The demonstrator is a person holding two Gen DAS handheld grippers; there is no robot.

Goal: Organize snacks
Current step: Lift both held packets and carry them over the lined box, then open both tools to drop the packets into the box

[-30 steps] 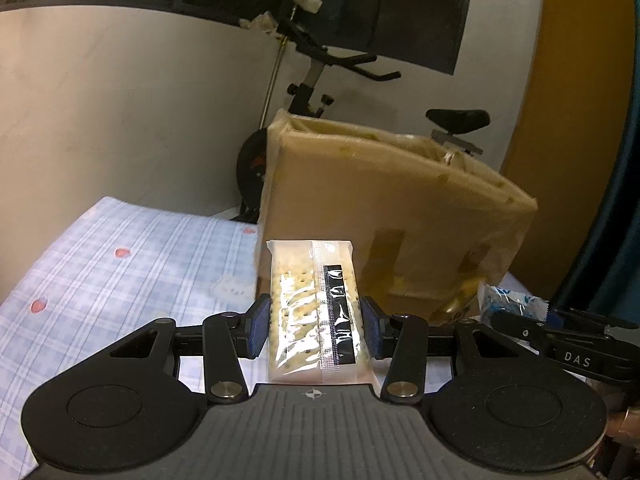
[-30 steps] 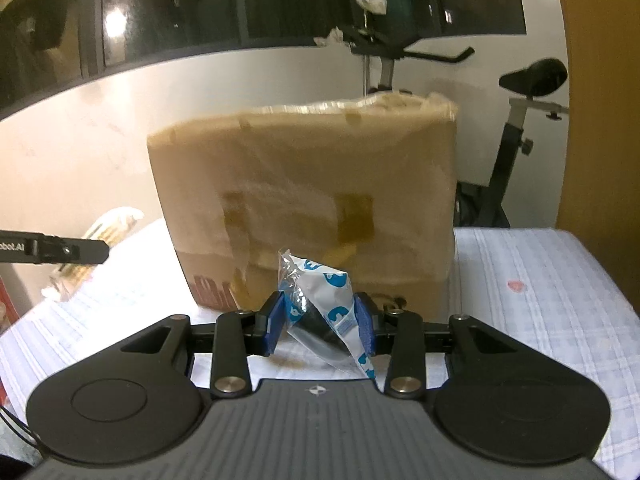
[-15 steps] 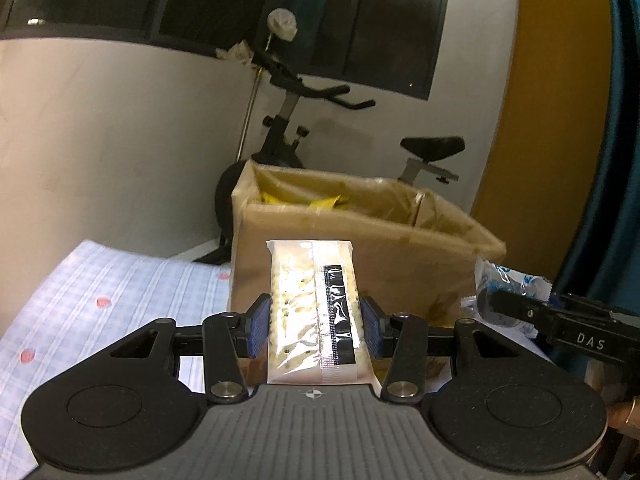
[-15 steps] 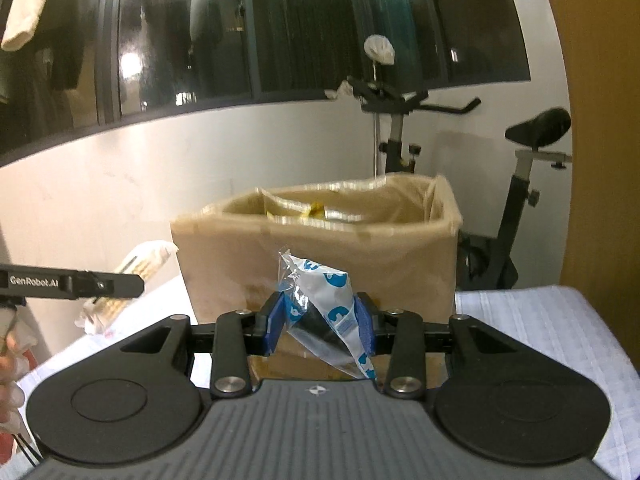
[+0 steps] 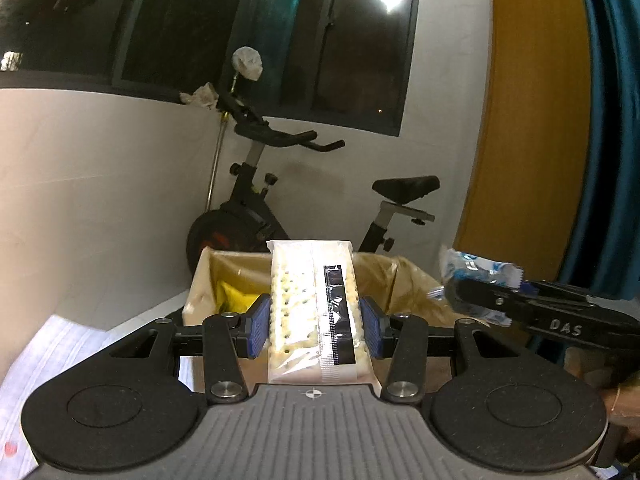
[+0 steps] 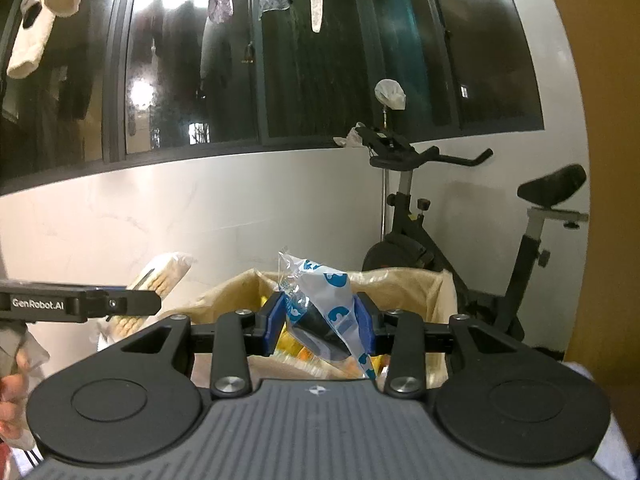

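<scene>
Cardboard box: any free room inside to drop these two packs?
Cardboard box: its right half shows only bare liner down to the cracker pack. Left corner holds a yellow packet. The right wrist view shows yellow and orange packets crowding the bottom under the blue-and-white pack.

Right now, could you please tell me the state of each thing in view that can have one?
Left gripper: shut on the cracker pack, upright.
Right gripper: shut on the blue-and-white packet.
Cardboard box: open-topped, lined with plastic, snacks already inside.
Exercise bike: unused, against the wall.
</scene>
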